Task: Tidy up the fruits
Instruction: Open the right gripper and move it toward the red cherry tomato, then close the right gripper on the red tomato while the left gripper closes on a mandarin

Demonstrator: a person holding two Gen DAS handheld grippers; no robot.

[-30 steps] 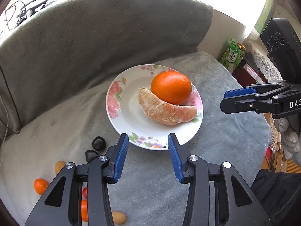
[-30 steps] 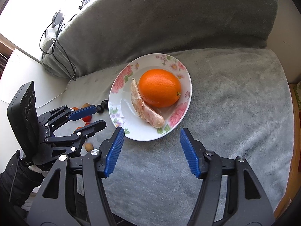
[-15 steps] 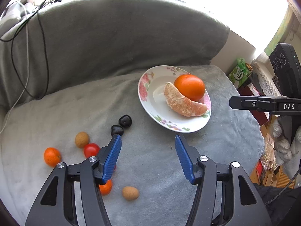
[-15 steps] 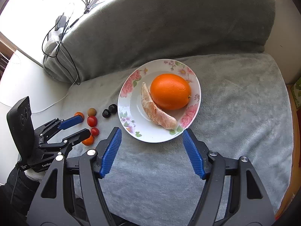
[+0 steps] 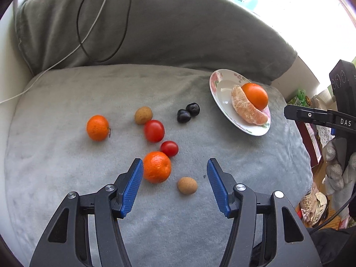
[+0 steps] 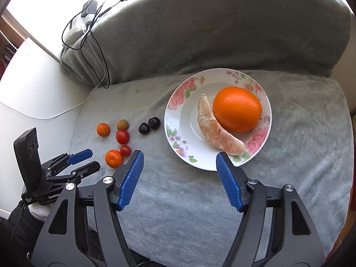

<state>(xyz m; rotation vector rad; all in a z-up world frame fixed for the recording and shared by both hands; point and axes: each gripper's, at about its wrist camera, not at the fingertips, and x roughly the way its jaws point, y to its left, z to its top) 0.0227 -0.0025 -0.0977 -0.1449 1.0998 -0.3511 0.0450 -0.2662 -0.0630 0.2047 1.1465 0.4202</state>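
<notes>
A floral plate (image 6: 175,120) (image 5: 219,89) holds a big orange (image 6: 237,109) (image 5: 255,95) and a peeled citrus segment (image 6: 217,131) (image 5: 245,109). Loose on the grey blanket lie two mandarins (image 5: 156,166) (image 5: 97,128), two red tomatoes (image 5: 154,130) (image 5: 169,148), two dark plums (image 5: 188,112) and two brown longans (image 5: 187,185) (image 5: 143,115). My left gripper (image 5: 174,187) is open and empty, with the near mandarin by its left pad and a longan between the jaws. My right gripper (image 6: 180,178) is open and empty at the plate's near rim.
A rolled grey cushion (image 5: 178,33) backs the blanket. Cables (image 5: 100,22) hang over it at the left. The blanket's edge drops off at the right, where boxes and bags (image 5: 311,122) stand on the floor. A white wall (image 6: 33,84) borders the left.
My left gripper has swung left and back from the plate to above the loose fruits. My right gripper has drawn slightly back, so the plate sits higher and to the right in its view.
</notes>
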